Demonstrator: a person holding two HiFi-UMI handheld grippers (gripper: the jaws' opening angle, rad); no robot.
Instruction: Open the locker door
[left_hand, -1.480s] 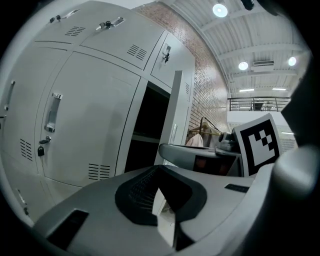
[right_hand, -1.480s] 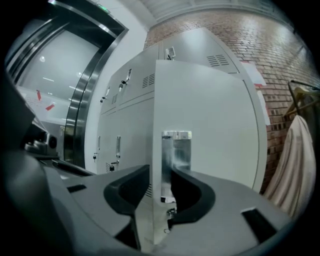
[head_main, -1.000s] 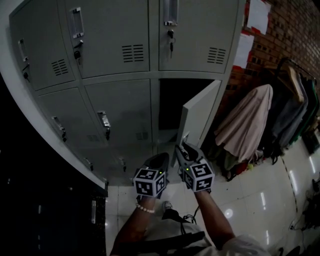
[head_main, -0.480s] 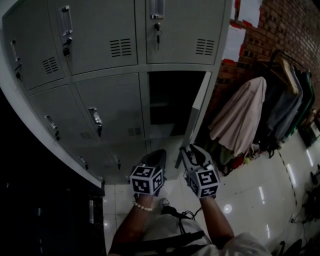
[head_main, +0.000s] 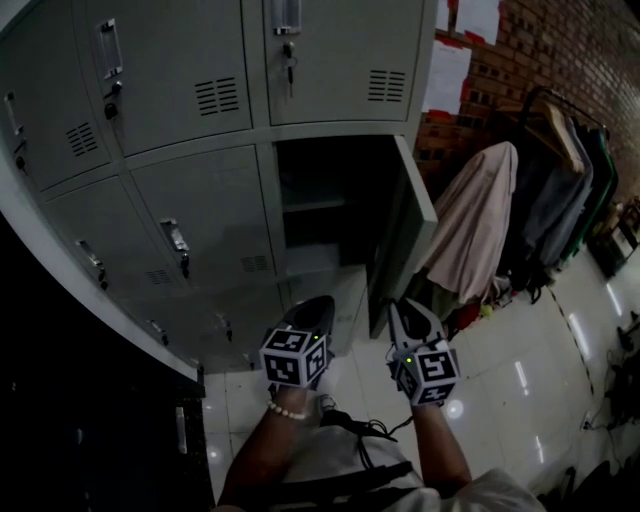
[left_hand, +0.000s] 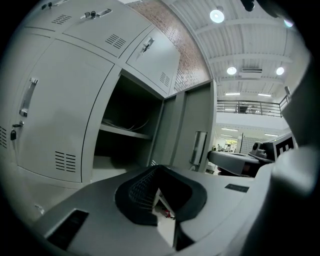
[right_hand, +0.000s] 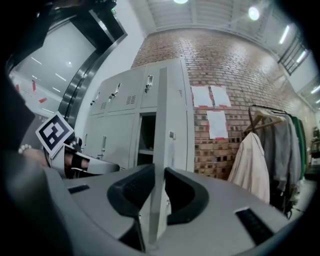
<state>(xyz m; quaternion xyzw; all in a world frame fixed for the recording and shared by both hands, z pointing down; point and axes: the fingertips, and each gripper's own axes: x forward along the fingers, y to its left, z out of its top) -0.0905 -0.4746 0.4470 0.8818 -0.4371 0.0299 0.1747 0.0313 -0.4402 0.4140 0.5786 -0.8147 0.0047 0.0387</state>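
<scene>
The grey locker door (head_main: 405, 232) stands swung out at the right of its dark open compartment (head_main: 315, 205), which has a shelf inside. My right gripper (head_main: 403, 308) is at the lower part of the door's free edge. In the right gripper view that edge (right_hand: 161, 125) runs straight down between the closing jaws (right_hand: 159, 177), and both pads look to lie against it. My left gripper (head_main: 318, 305) hangs to the left, below the compartment. Its jaws (left_hand: 160, 172) meet at the tips with nothing between them. The door (left_hand: 197, 130) shows at the right of that view.
Closed lockers (head_main: 205, 215) with handles and keys surround the open one. Coats on a rack (head_main: 480, 225) hang to the right against a brick wall (head_main: 480, 95). A dark cable (head_main: 350, 428) lies on the glossy tiled floor (head_main: 530, 390) by the person's feet.
The door has swung from half open to wide open. My right gripper has moved right and a little down along with it. The left gripper has barely shifted.
</scene>
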